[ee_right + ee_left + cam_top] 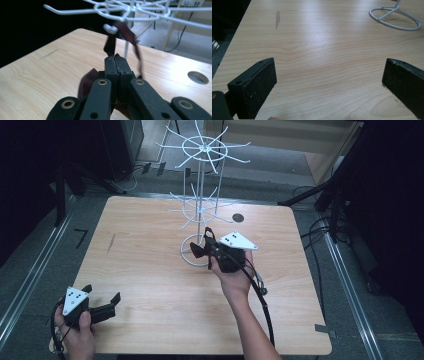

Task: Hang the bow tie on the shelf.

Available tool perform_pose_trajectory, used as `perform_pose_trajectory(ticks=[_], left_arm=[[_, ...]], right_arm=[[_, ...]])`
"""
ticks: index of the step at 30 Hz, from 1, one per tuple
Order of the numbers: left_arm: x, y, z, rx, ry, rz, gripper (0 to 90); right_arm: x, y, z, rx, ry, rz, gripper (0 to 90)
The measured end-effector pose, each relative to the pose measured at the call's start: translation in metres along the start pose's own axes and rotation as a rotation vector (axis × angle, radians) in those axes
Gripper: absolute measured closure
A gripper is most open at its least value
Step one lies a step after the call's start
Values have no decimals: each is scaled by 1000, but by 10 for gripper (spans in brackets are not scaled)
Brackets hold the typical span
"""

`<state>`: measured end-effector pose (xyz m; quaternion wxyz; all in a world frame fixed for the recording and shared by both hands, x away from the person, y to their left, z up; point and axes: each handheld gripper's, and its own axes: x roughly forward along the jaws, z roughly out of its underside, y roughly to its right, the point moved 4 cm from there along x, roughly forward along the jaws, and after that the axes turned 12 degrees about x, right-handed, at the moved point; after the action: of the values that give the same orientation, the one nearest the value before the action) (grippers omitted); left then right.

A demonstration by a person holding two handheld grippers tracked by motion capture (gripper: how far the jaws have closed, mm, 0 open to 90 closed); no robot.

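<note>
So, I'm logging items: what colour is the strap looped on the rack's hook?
Dark maroon strap, clearest in the right gripper view.

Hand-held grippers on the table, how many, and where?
2. The left hand-held gripper sits near the front-left corner of the light wooden table, jaws open. The right hand-held gripper is mid-table at the white wire rack, shut on a dark maroon strap.

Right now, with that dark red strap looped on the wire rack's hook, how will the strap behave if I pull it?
The dark red strap droops and bends over the hook, so it is probably floppy and light. The right gripper is shut on it; a pull may drag the wire rack, which looks thin and tall on a small ring base, so it might tip.
</note>
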<state>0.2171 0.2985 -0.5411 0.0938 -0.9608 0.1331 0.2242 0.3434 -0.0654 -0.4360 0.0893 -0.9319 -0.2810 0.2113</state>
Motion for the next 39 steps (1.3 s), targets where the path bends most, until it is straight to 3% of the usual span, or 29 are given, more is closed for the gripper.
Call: perform_pose_trajectory(ticks=[8, 12, 15, 16, 19, 21, 26, 29, 39], left_arm=[[0, 0, 0, -1, 0, 4, 0], [0, 0, 0, -6, 6, 4, 0], [0, 0, 0, -6, 6, 4, 0], [0, 0, 0, -6, 6, 4, 0], [0, 0, 0, -1, 5, 2, 0], [0, 0, 0, 1, 5, -1, 0], [0, 0, 0, 2, 4, -3, 0], [0, 0, 0, 1, 4, -2, 0], [0, 0, 0, 3, 4, -4, 0]], right_arm=[[7, 11, 4, 1, -23, 20, 900], [6, 17, 5, 30, -22, 12, 864], [2, 21, 6, 33, -21, 10, 699], [2, 21, 6, 33, -21, 10, 699], [-6, 25, 7, 51, -10, -12, 569], [-11, 27, 7, 58, 0, -27, 528], [-21, 31, 7, 55, 10, -35, 457], [-32, 37, 7, 60, 27, -15, 385], [-50, 56, 10, 71, 51, 18, 343]])
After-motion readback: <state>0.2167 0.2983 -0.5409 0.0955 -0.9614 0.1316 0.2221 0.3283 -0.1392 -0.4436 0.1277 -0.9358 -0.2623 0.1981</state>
